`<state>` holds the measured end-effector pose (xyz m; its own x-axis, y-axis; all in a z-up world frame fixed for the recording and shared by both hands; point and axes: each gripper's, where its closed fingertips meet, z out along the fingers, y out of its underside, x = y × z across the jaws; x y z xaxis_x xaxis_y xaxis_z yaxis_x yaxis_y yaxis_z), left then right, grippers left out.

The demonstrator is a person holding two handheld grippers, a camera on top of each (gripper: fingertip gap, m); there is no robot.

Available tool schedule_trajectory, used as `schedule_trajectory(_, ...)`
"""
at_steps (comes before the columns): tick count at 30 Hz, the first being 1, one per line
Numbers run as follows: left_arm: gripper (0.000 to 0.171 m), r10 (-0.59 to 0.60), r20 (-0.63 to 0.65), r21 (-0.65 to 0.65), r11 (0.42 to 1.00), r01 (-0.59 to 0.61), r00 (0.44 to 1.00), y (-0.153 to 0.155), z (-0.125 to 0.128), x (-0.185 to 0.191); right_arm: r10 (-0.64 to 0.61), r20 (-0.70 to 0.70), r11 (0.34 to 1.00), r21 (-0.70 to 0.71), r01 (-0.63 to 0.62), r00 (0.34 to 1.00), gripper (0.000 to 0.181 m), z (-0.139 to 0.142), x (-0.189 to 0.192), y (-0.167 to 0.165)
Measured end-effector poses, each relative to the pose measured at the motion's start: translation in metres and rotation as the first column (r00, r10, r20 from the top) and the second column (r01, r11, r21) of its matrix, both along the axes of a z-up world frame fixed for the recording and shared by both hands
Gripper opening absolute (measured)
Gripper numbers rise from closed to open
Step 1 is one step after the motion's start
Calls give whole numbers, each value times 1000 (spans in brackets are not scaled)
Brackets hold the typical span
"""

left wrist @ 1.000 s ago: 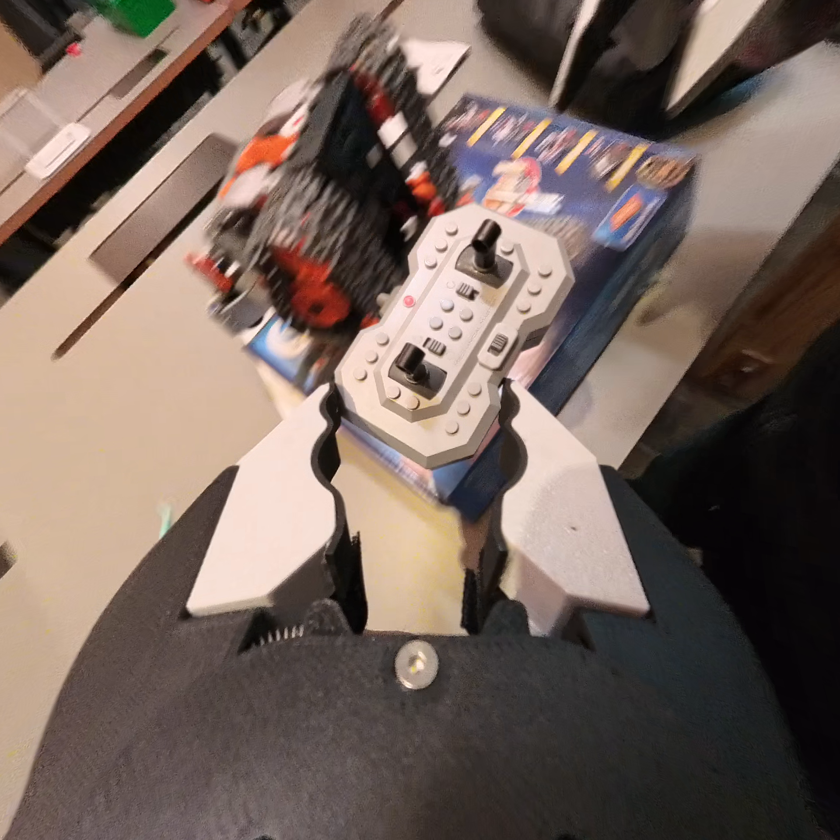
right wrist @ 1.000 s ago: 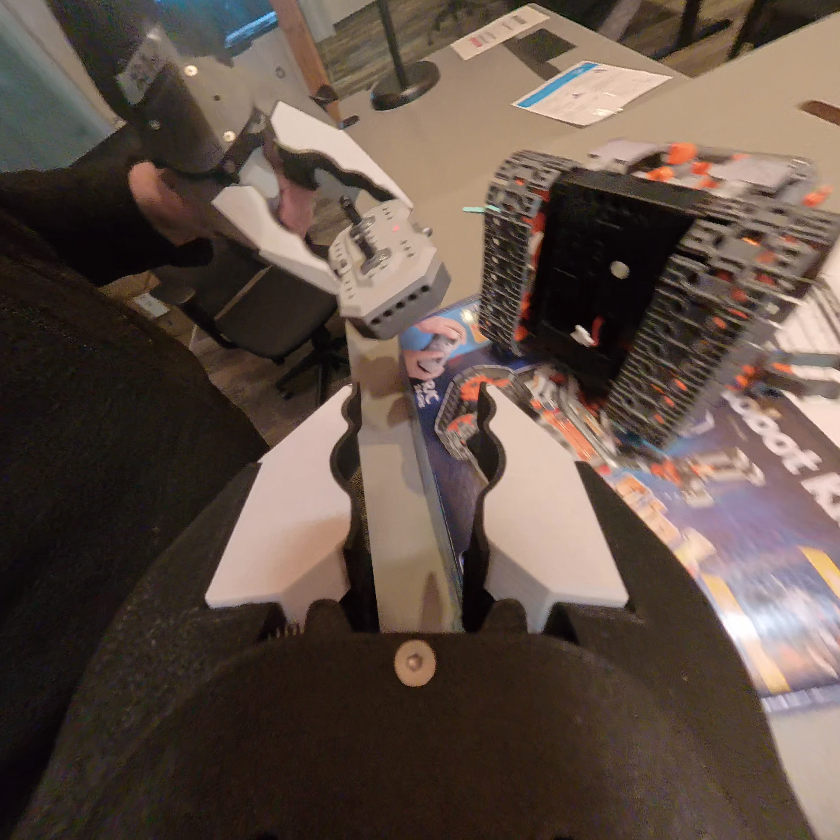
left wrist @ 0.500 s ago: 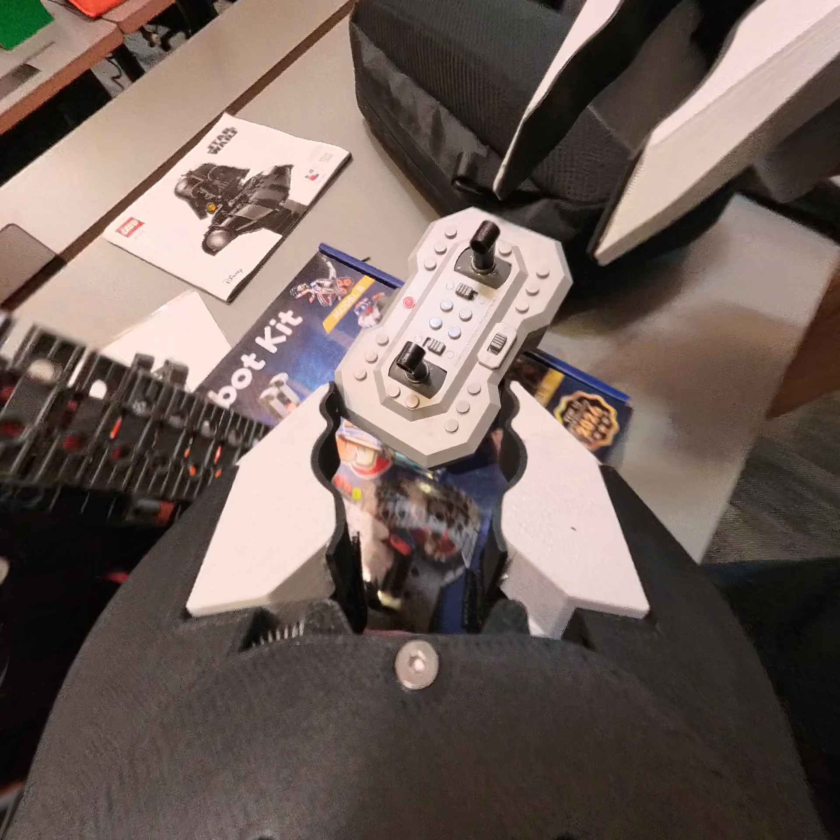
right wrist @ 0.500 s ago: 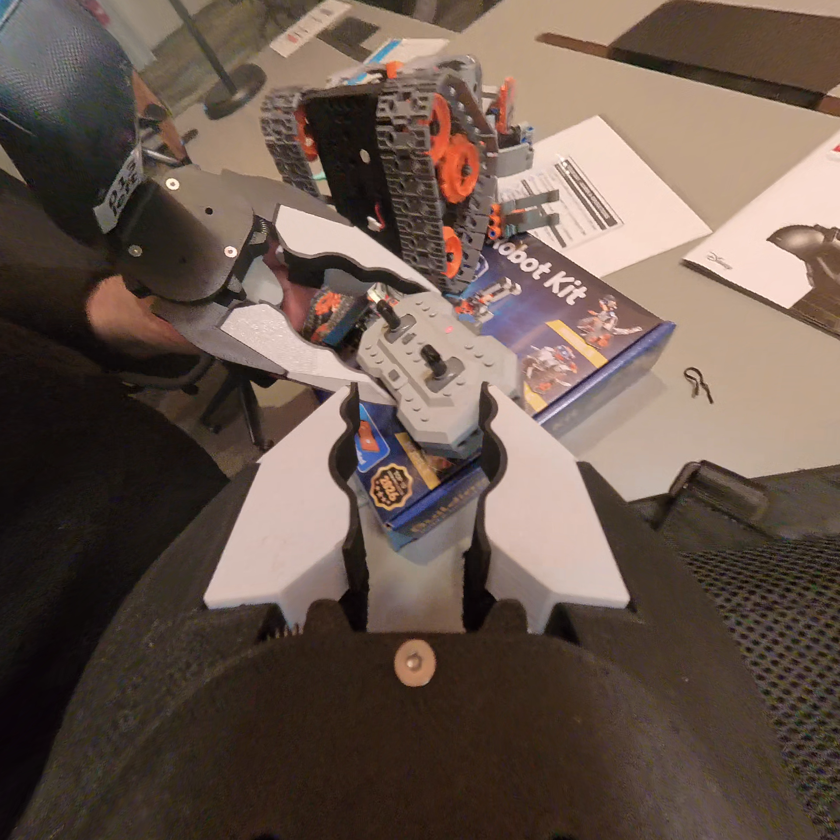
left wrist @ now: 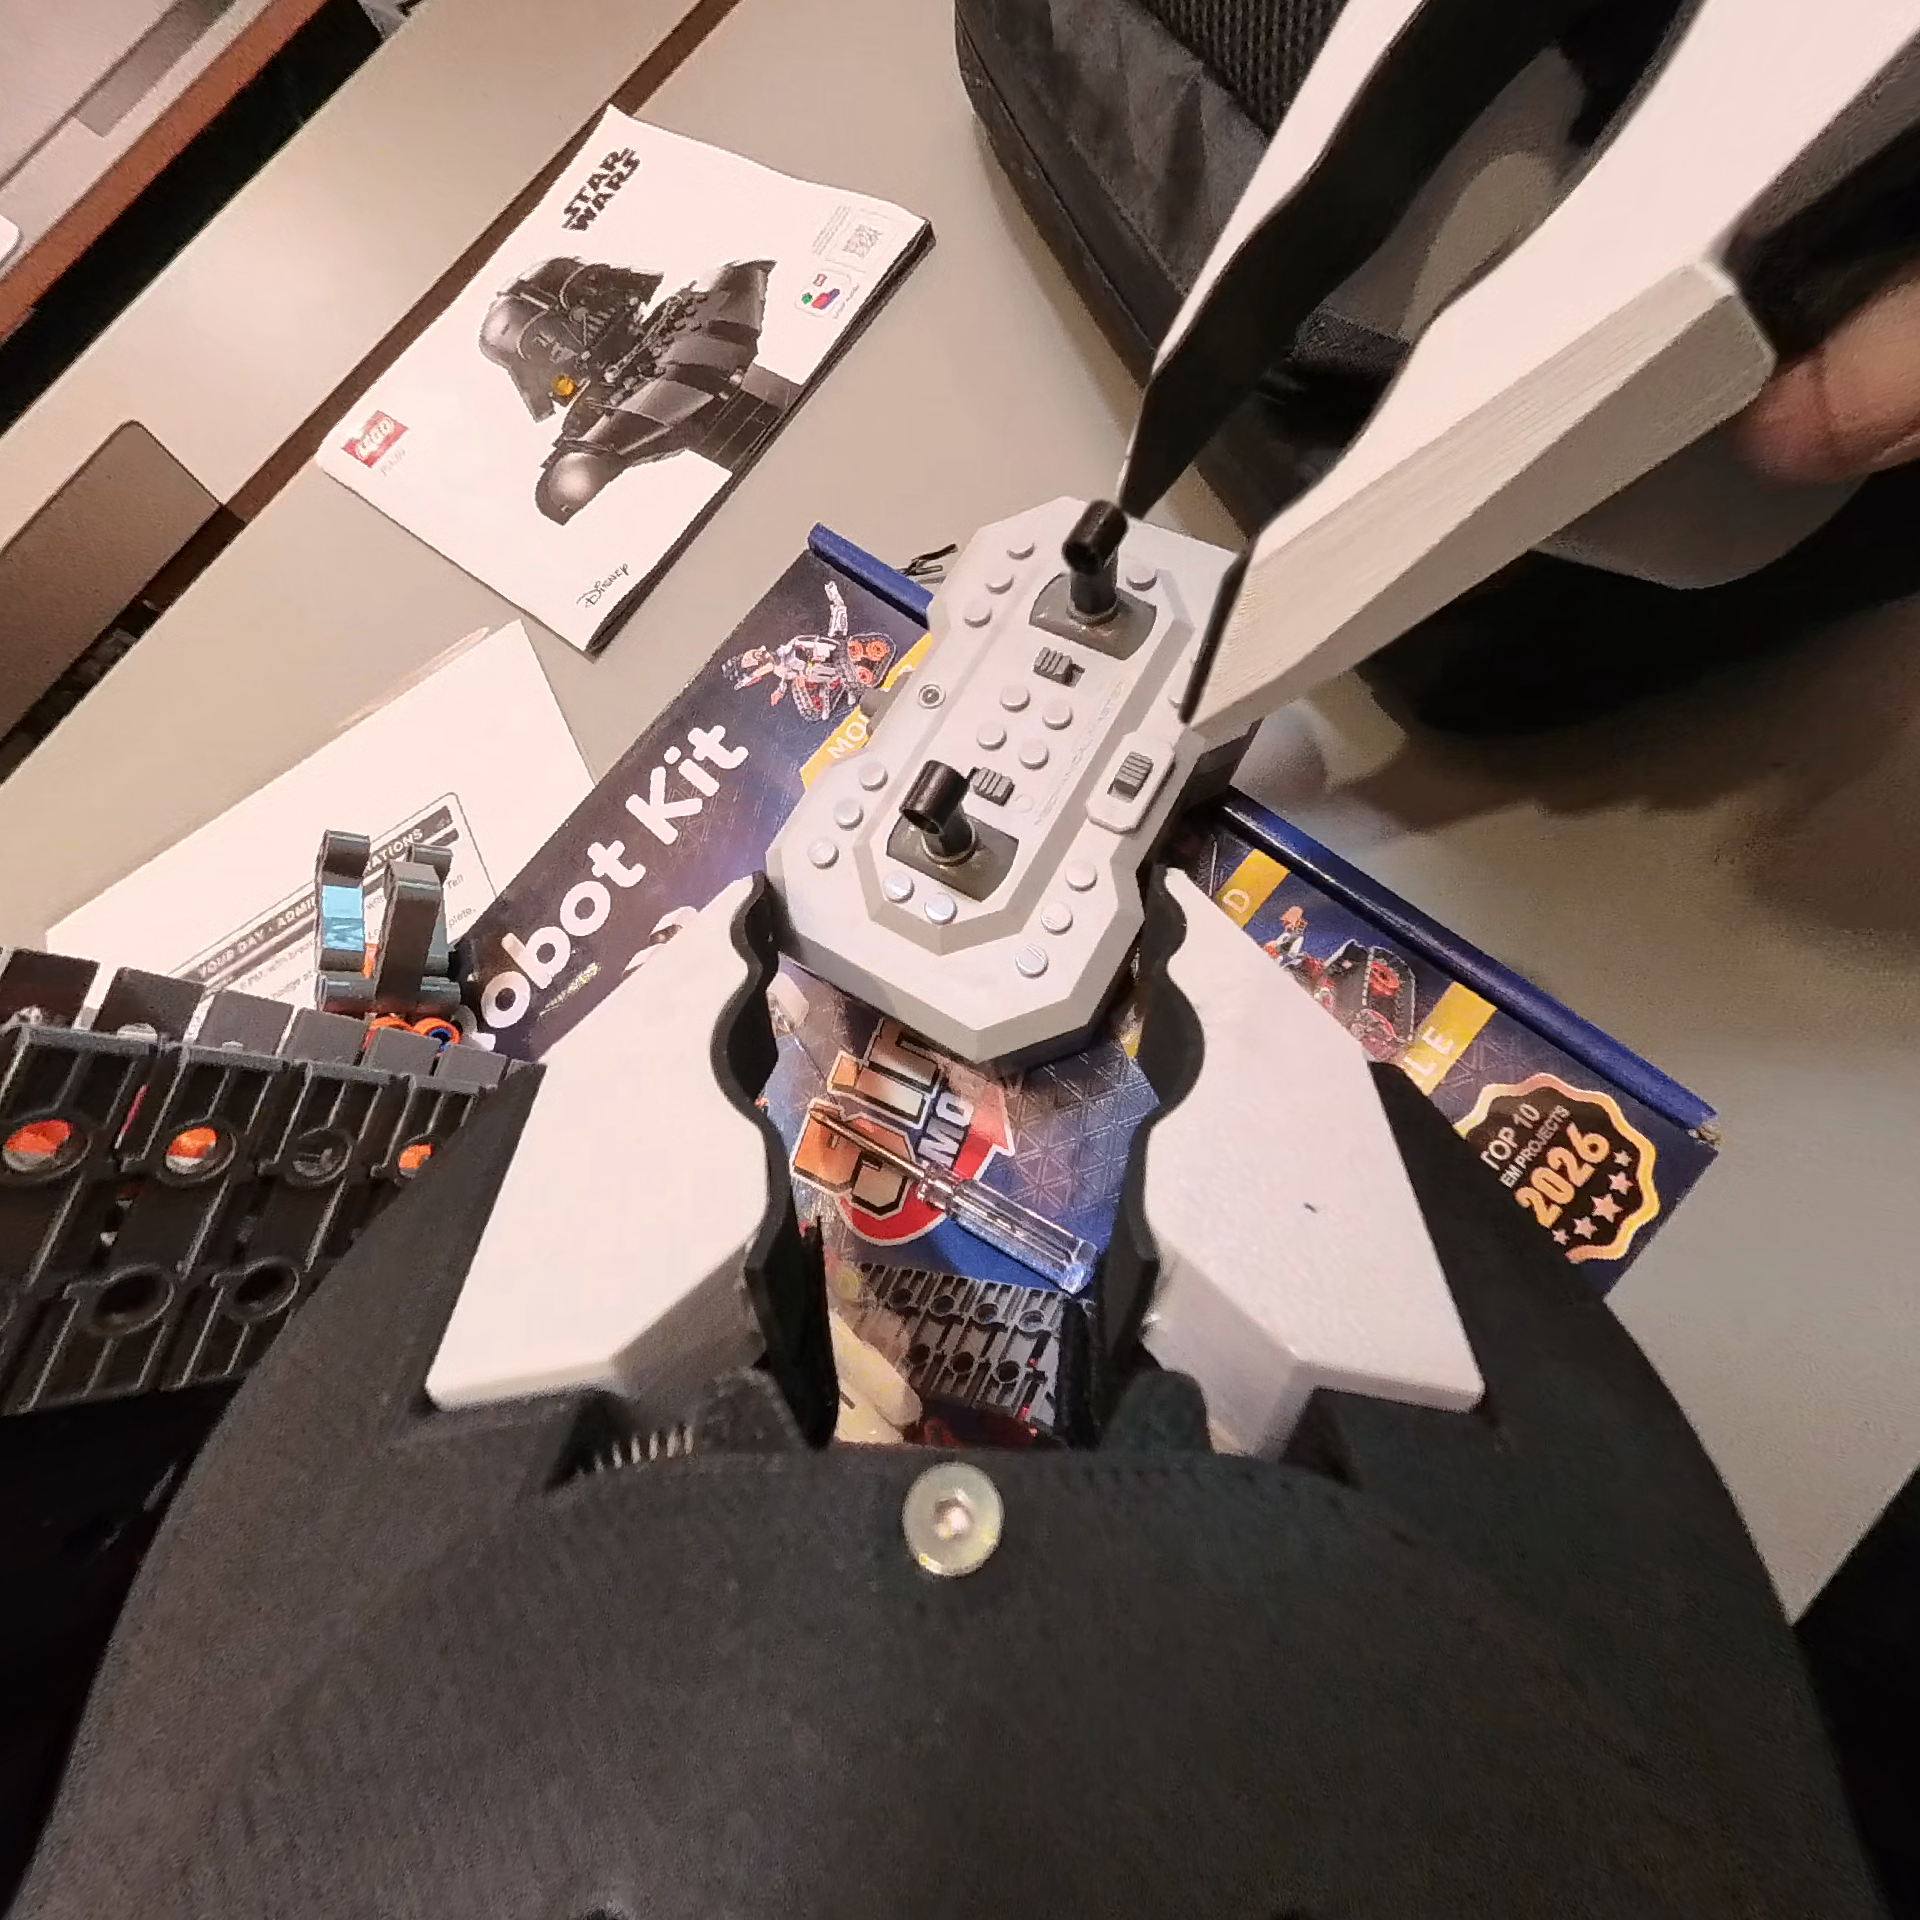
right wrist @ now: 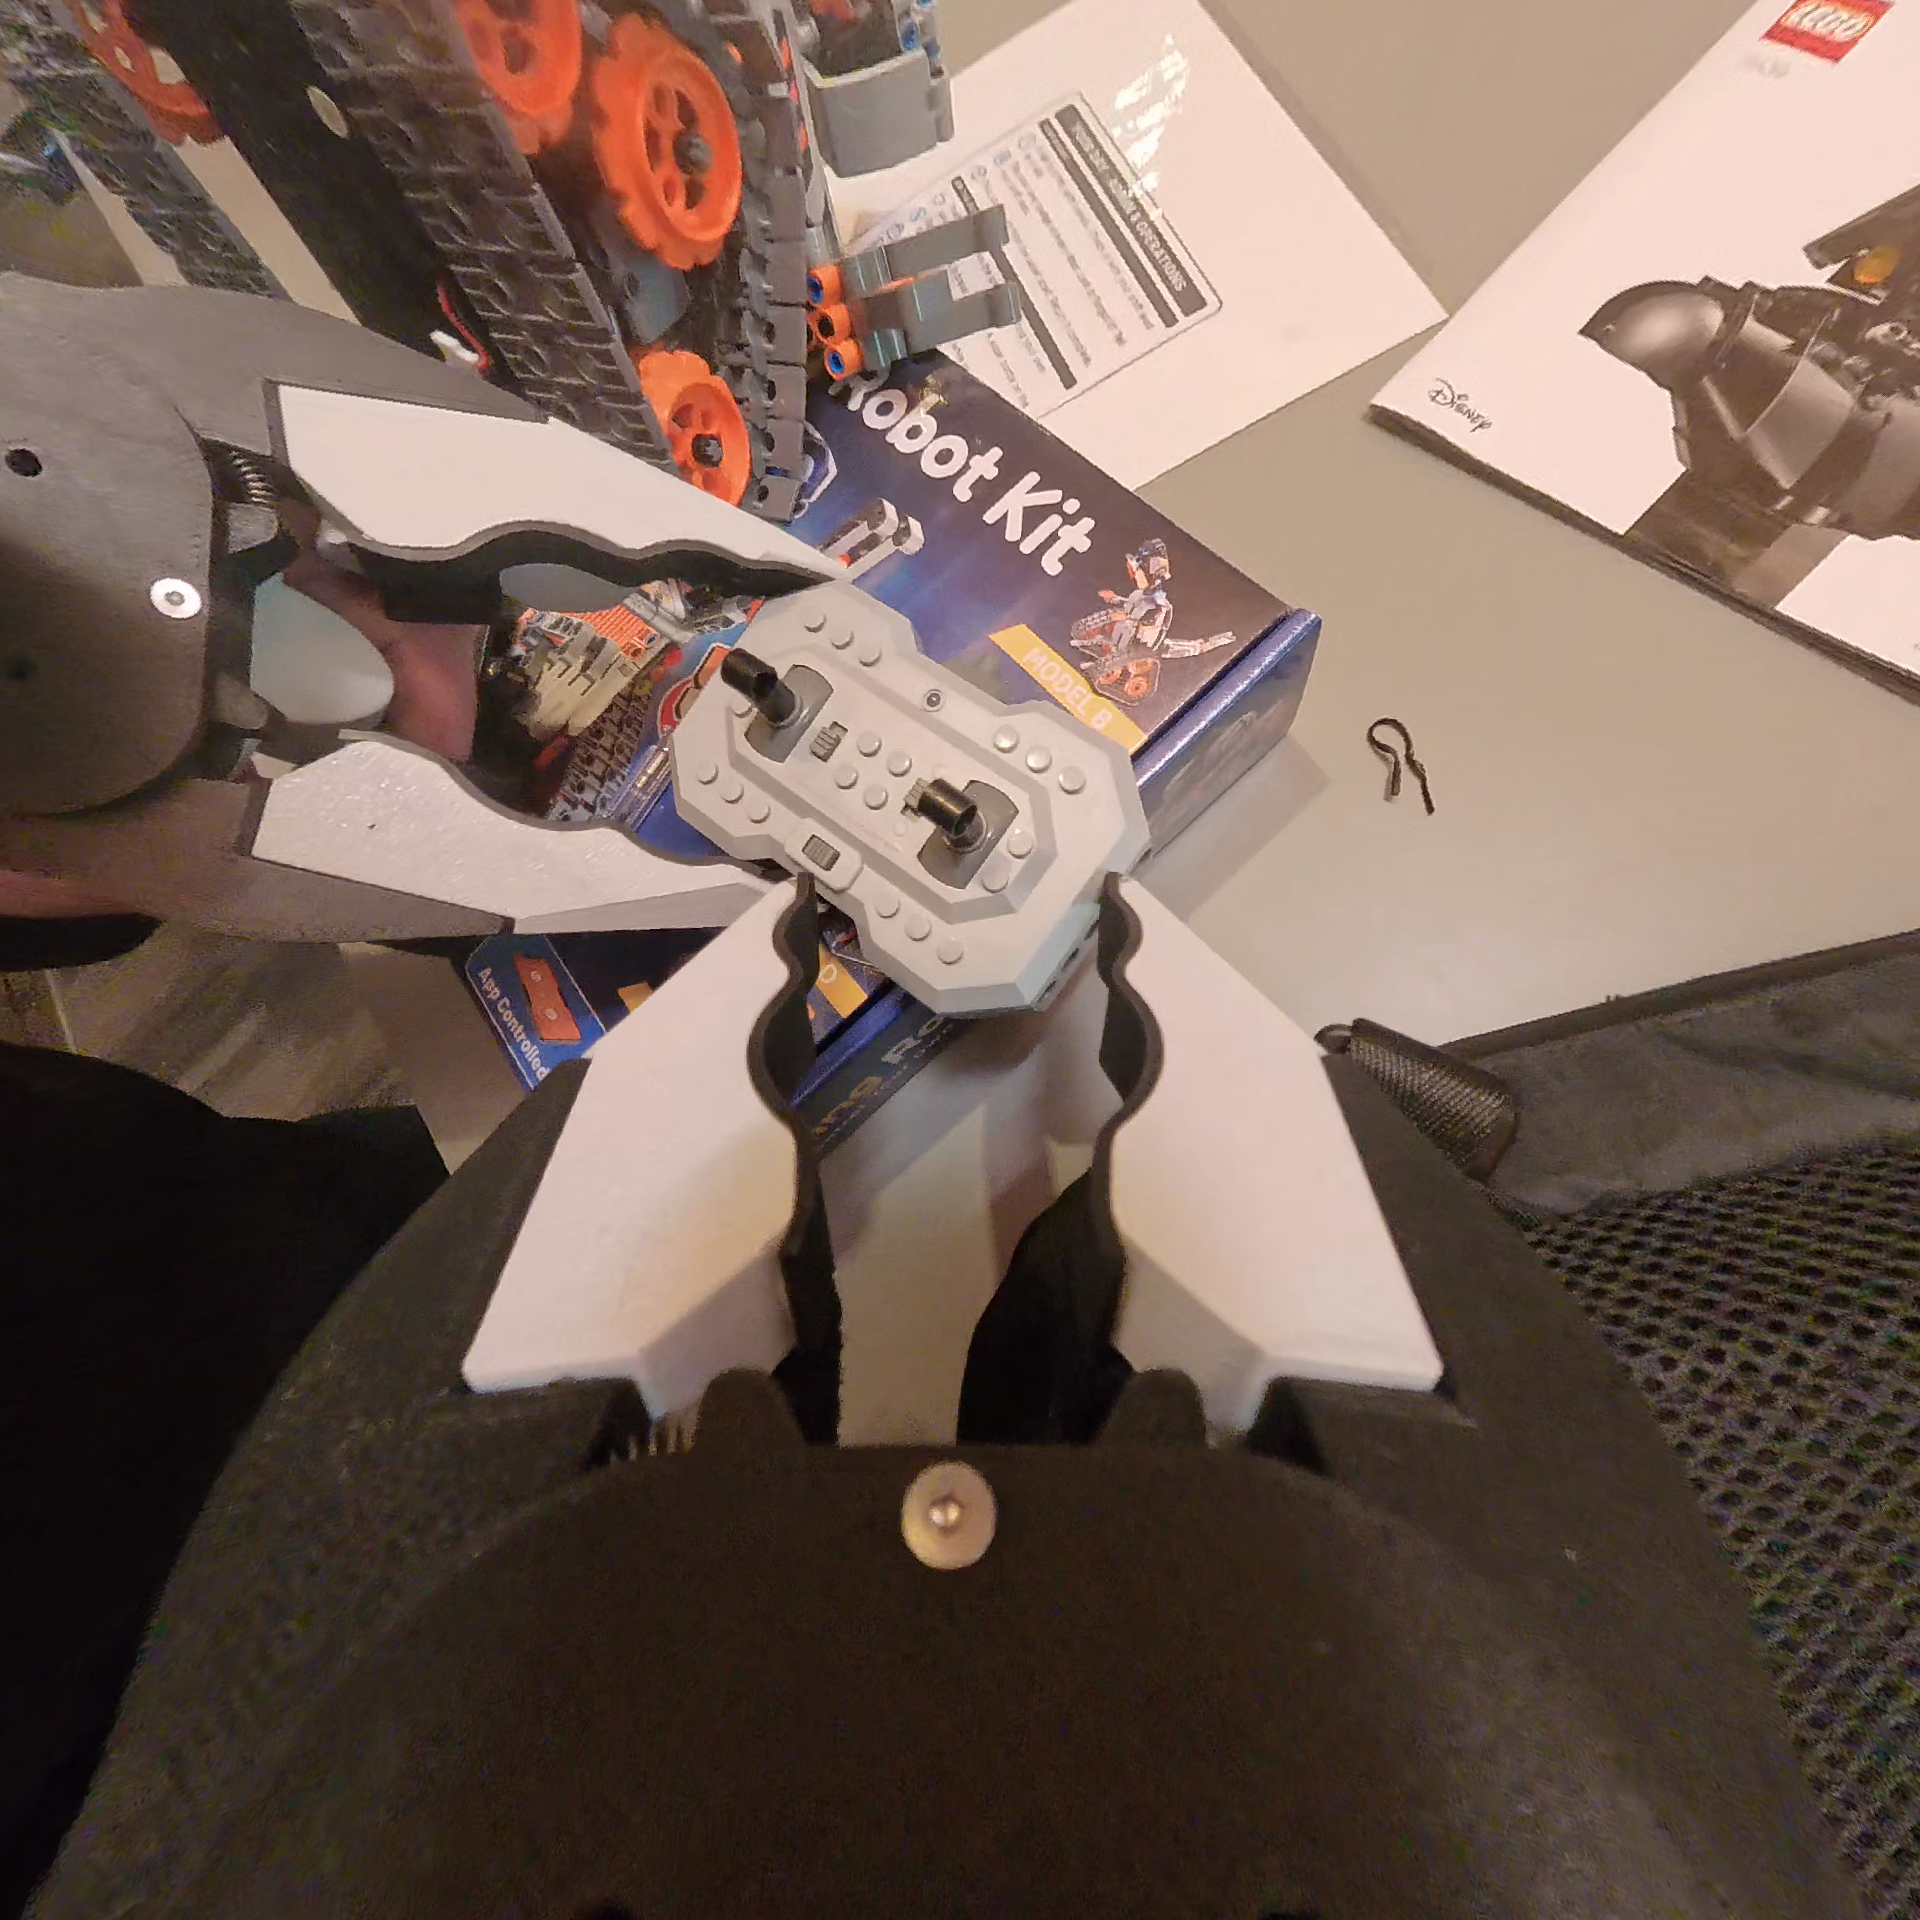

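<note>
My left gripper (left wrist: 951, 904) is shut on the near end of a grey remote controller (left wrist: 997, 769) with two black joysticks, held above a blue kit box (left wrist: 1455, 1039). My right gripper (right wrist: 954, 888) is open, and its fingertips flank the controller's (right wrist: 894, 769) other end. In the left wrist view the right gripper (left wrist: 1174, 613) comes in from the upper right, one tip by the far joystick. I cannot tell if it touches. In the right wrist view the left gripper (right wrist: 800, 727) comes in from the left.
A tracked brick robot (right wrist: 623, 208) with orange wheels stands on the blue box (right wrist: 1039, 540). A small screwdriver (left wrist: 966, 1195) lies on the box. Booklets (left wrist: 623, 364) and a white sheet (right wrist: 1143, 239) lie on the grey table (right wrist: 1558, 779). A black backpack (right wrist: 1714, 1247) and a black clip (right wrist: 1403, 764) are nearby. The tracked brick robot (right wrist: 623, 208) is closer to my left gripper, around 9 cm from its tips; the right tips are 15 cm off.
The left gripper has swung away from the tracked robot with the controller in it. The right gripper has closed in until its open fingertips flank the controller's far end.
</note>
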<state>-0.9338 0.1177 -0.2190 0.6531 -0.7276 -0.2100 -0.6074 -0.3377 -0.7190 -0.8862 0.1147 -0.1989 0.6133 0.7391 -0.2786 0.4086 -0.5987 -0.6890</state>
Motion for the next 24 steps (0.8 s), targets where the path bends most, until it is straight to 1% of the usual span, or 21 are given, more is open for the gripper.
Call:
schedule_trajectory(4,68,5,-5,0,1000,-5,1000,0,0,-2,18,52,999,-49,-15,998,57,-8,1,3)
schedule_trajectory(6,68,7,-6,0,1000,-7,1000,0,0,-2,41,69,995,-96,-35,997,63,-15,-2,0)
schedule_trajectory(9,68,12,-3,-2,1000,-12,1000,-1,0,-2,41,14,991,-127,-39,999,62,-11,-5,2)
schedule_trajectory(12,68,11,-2,3,1000,-11,1000,-1,0,-2,31,-37,980,-195,-38,999,62,-10,-5,2)
schedule_trajectory(17,68,7,-1,0,1000,-7,1000,-1,-1,-2,26,-31,973,-227,-33,999,58,-14,-5,4)
schedule_trajectory(24,68,9,1,-1,1000,-9,1000,-1,-2,-1,36,-19,967,-251,-40,999,60,-17,-5,4)
